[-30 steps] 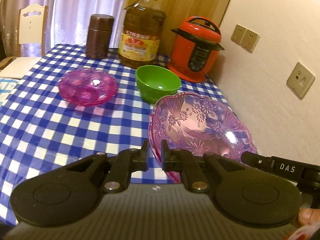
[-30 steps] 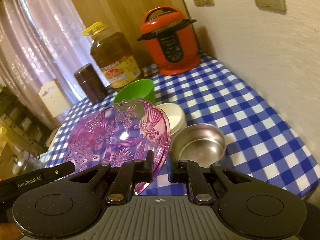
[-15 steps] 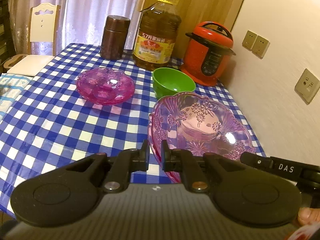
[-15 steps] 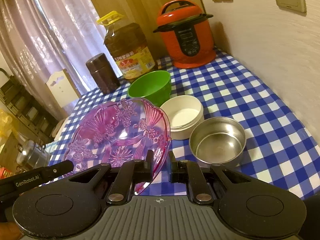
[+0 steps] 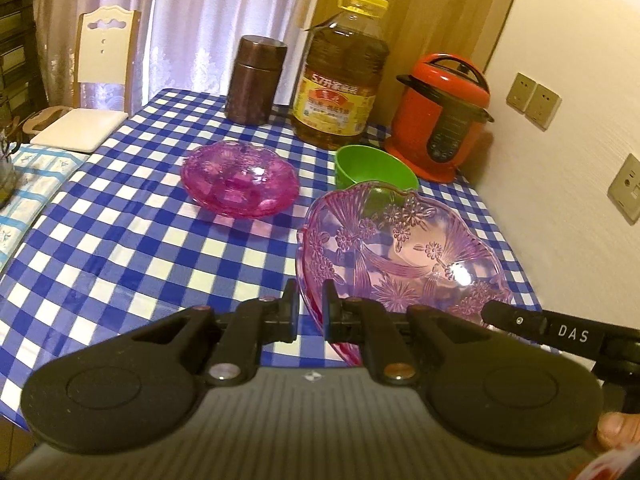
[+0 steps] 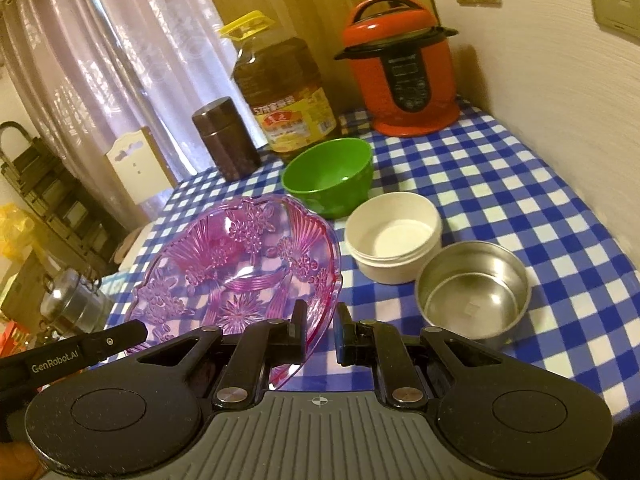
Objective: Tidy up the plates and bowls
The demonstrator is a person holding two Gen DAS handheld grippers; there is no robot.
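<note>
A large clear pink plate (image 5: 400, 252) with a flower pattern hangs in the air above the checked table, held from both sides. My left gripper (image 5: 311, 308) is shut on its left rim. My right gripper (image 6: 320, 328) is shut on its right rim; the plate also shows in the right wrist view (image 6: 240, 264). A smaller pink glass plate (image 5: 240, 178) lies on the table to the left. A green bowl (image 6: 328, 176), a white bowl (image 6: 394, 236) and a steel bowl (image 6: 472, 292) stand on the right side.
At the back stand a brown jar (image 5: 256, 80), a big oil bottle (image 5: 340, 76) and a red pressure cooker (image 5: 440, 116). A wall with sockets (image 5: 534, 100) bounds the table on the right. A white chair (image 5: 100, 80) stands at the far left corner.
Both grippers and the held plate have pulled back and risen; the table items look farther away and more of the table shows.
</note>
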